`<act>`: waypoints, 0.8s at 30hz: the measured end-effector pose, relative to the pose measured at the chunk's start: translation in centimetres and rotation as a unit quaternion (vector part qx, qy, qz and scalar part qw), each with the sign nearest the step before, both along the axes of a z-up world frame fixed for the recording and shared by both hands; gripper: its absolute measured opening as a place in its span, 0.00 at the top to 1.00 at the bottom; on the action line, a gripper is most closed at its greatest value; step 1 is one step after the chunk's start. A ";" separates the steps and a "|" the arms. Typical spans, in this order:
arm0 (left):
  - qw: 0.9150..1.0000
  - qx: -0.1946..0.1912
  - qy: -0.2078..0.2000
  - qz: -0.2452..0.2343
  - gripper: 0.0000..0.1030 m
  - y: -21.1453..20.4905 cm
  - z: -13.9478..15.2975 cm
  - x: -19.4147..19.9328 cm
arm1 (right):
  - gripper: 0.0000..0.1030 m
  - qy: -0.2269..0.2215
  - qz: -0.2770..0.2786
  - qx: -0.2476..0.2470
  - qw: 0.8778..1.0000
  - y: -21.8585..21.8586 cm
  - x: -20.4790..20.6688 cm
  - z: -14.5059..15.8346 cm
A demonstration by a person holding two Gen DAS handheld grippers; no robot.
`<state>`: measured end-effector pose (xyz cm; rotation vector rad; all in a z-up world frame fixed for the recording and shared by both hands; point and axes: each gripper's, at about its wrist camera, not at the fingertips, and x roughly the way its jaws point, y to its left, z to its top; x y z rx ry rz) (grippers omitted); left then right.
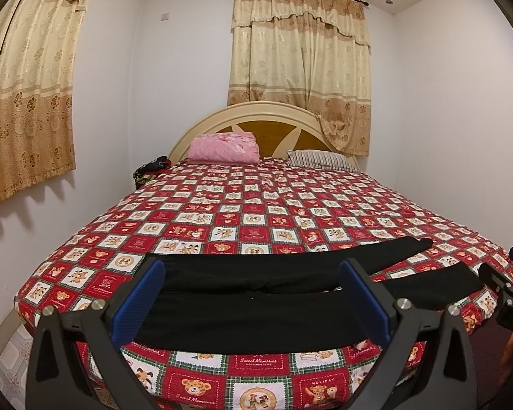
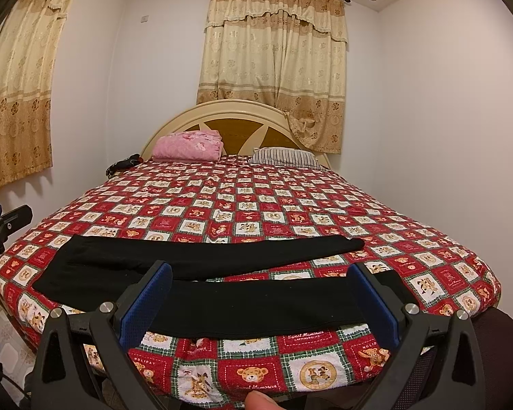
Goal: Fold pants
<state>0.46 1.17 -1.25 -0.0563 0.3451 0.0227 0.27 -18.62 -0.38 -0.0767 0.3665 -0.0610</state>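
the black pants [image 1: 256, 304] lie flat across the near end of the bed [image 1: 256, 205], spread sideways, both legs stretched out toward my right. in the left wrist view the waist end sits between and just ahead of my left gripper [image 1: 253, 294], whose jaws stand wide apart with nothing between them; the blue pads [image 1: 138, 304] frame the cloth without touching it, as far as i can tell. the two legs part a little toward the right, the farther leg [image 1: 407, 247] tapering to a point, the nearer one ending beside my right gripper [image 1: 506, 273], which shows at the right edge of that view.

in the right wrist view the right gripper [image 2: 261, 294] is also spread wide and holds nothing, hovering over the nearer leg [image 2: 256, 307], whose end lies just by the right-hand jaw. the left gripper [image 2: 7, 218] shows at the far left edge.

beyond the jaws the bed wears a red checked cover with teddy bears [image 2: 253, 372]. at the far end lie a folded pink blanket [image 1: 224, 147] and a striped pillow [image 1: 318, 159], against a cream headboard [image 1: 256, 109]. gold curtains [image 1: 301, 61] hang behind and to the left.
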 end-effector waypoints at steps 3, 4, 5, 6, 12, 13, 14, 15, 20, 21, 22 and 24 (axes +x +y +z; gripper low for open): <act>1.000 0.001 0.001 0.000 0.00 0.0 -0.2 0.0 | 0.01 0.000 0.000 0.000 1.000 0.0 0.0 0.0; 1.000 0.001 0.003 0.000 0.00 0.1 -0.3 0.1 | 0.01 0.001 0.000 0.000 1.000 0.0 0.0 0.0; 1.000 0.002 0.004 0.000 0.00 0.1 -0.4 0.1 | 0.01 0.001 0.000 0.000 1.000 0.0 0.0 0.0; 1.000 0.002 0.006 0.000 0.00 0.0 -0.6 0.2 | 0.01 0.002 0.000 -0.001 1.000 0.0 0.0 -0.1; 1.000 0.006 0.009 0.001 0.00 -0.1 -0.8 0.3 | 0.01 0.004 0.000 -0.002 1.000 0.1 0.0 -0.1; 1.000 0.005 0.009 0.000 0.00 -0.1 -0.7 0.3 | 0.01 0.005 0.000 -0.002 1.000 0.1 0.0 -0.1; 1.000 0.005 0.009 0.000 0.00 -0.1 -0.7 0.3 | 0.01 0.005 0.000 -0.002 1.000 0.1 0.1 -0.2; 1.000 0.005 0.011 0.000 0.00 0.0 -0.8 0.3 | 0.01 0.006 0.000 -0.002 1.000 0.1 0.1 -0.3; 1.000 0.007 0.025 0.003 0.00 0.0 -1.5 1.0 | 0.01 0.011 -0.002 -0.004 1.000 0.1 0.5 -0.7; 1.000 0.007 0.028 0.003 0.00 0.0 -1.6 1.2 | 0.01 0.012 -0.001 -0.004 1.000 0.1 0.5 -0.7; 0.999 0.007 0.032 0.003 0.00 0.0 -1.8 1.5 | 0.01 0.013 -0.001 -0.004 1.000 0.1 0.5 -0.9; 0.999 0.013 0.039 0.007 0.00 0.3 -2.4 2.2 | 0.01 0.018 0.000 -0.005 1.000 0.1 0.7 -1.1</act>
